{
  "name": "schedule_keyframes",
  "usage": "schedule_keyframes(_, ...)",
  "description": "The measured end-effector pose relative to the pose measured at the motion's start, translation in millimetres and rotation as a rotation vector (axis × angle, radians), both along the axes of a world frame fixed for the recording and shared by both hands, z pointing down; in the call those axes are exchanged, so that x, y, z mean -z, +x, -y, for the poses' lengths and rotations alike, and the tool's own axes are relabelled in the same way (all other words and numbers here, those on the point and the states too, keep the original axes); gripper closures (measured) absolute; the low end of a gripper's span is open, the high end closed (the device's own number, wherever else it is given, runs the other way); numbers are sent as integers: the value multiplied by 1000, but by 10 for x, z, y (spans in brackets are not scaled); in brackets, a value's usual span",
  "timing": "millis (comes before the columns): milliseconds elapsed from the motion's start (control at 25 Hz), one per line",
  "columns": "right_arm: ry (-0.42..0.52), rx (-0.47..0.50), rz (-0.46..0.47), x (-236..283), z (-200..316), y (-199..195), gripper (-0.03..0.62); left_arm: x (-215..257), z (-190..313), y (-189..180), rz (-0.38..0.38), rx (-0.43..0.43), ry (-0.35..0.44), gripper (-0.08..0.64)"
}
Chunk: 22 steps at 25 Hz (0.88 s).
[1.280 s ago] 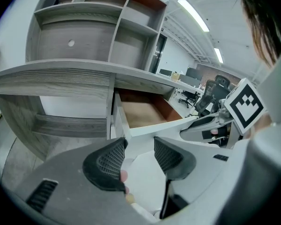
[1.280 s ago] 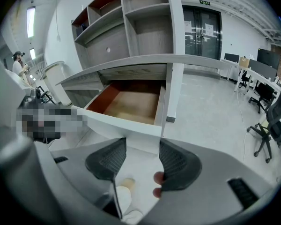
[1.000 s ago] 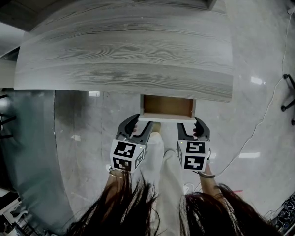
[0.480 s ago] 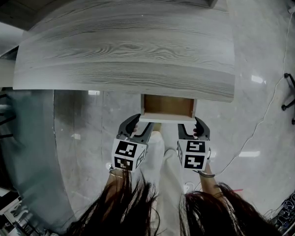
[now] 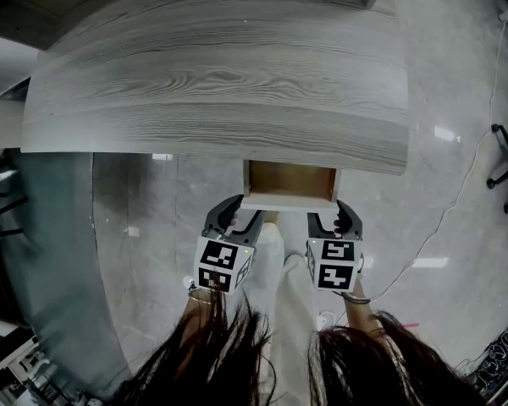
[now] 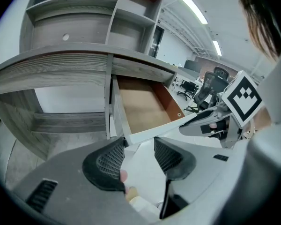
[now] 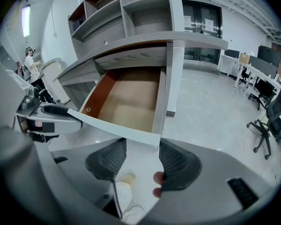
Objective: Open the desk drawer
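A: Anything move in the last second?
B: No. The drawer [image 5: 289,184] sits pulled out under the table [image 5: 220,83], frame centre. Your left tongs [image 5: 237,215] and right tongs [image 5: 332,217] gape at its front, gripping nothing. Looks done.

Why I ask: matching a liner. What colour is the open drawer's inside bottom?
Plain light brown wooden drawer bottom, best seen in the right gripper view.

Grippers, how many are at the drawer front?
2: left gripper at the left front corner of the drawer, right gripper at its right corner, both jaws apart.
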State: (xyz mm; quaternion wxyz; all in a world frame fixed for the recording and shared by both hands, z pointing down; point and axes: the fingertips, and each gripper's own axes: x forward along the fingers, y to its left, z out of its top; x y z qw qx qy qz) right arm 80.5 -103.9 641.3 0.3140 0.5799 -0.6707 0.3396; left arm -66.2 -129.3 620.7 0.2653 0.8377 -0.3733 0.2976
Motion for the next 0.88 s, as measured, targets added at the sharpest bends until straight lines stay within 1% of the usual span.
schedule_keyframes(480, -15, -1, 5, -64, -27, 0, 367, -76, -37, -3, 15, -8, -15, 370)
schedule_keyframes(880, -10, -3, -3, -86, -24, -4, 367, -97, -35, -9, 6, -15, -15, 370)
